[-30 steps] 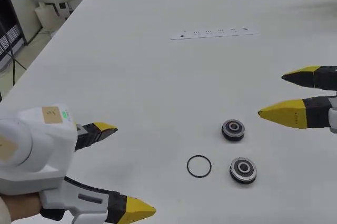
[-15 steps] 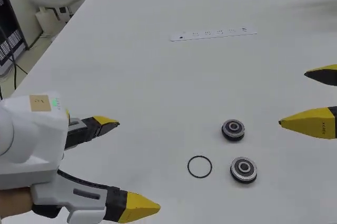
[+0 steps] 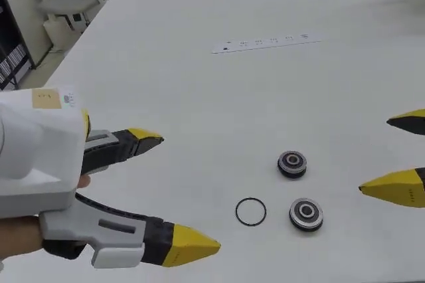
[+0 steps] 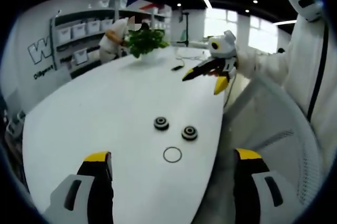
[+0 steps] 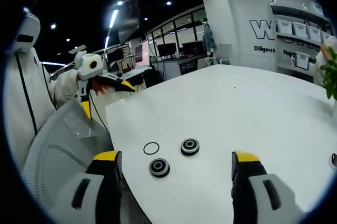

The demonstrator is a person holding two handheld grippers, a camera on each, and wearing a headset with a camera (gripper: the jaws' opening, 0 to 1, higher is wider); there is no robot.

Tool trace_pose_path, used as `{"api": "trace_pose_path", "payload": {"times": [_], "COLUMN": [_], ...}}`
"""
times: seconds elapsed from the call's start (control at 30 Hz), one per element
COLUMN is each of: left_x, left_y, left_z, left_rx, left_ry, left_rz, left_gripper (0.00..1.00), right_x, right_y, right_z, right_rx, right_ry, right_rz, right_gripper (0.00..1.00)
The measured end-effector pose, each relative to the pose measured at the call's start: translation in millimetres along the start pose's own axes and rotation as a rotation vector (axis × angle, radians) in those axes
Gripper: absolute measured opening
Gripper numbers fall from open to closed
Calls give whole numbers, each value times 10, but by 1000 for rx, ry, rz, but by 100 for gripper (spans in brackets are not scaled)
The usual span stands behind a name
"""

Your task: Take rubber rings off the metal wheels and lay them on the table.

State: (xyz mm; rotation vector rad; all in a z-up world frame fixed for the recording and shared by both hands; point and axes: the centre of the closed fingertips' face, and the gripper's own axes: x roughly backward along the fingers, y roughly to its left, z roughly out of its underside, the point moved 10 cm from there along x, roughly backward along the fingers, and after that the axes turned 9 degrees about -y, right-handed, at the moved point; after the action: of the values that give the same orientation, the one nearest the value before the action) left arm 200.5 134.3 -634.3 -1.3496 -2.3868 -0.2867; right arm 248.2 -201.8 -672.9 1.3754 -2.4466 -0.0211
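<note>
One loose rubber ring lies flat on the white table, just beside the near wheel at its 9 o'clock, not touching it. The far wheel lies flat at about 11 o'clock of the near wheel, apart from it. Each wheel shows a dark outer band around a metal centre. The left gripper hovers above the table at 9 o'clock of the ring, well apart, jaws spread wide and holding nothing. The right gripper stands at 3 o'clock of the wheels, clear of both, jaws likewise spread and holding nothing. A white power strip lies at 12 o'clock, far beyond the wheels. In the left gripper view the ring sits nearest, between the jaws, with both wheels behind it
</note>
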Motion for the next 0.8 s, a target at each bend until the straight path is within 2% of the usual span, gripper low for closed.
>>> {"api": "trace_pose_path", "payload": {"times": [0.13,0.33,0.4,0.57,0.6,0.8], "left_x": [-62,-236,-302,-420,-447,-586], "left_y": [-7,-30,-46,-88,-100,-133], "left_z": [-68,-265,-342,-498,-547,-699], "left_rx": [-21,-54,-72,-125,-140,-179], "left_ry": [-5,-35,-53,-65,-80,-108], "left_rz": [21,47,63,100,110,137], "left_gripper": [95,93,92,90,89,85], "right_x": [-17,-93,-113,-137,-141,-184], "right_y": [27,112,131,150,148,165], "right_z": [112,209,219,229,234,252], "right_rx": [-29,-55,-60,-70,-70,-72], "right_ry": [11,28,33,38,41,54], "right_rz": [-3,-20,-26,-42,-44,-60], "right_gripper": [81,77,76,74,73,70]}}
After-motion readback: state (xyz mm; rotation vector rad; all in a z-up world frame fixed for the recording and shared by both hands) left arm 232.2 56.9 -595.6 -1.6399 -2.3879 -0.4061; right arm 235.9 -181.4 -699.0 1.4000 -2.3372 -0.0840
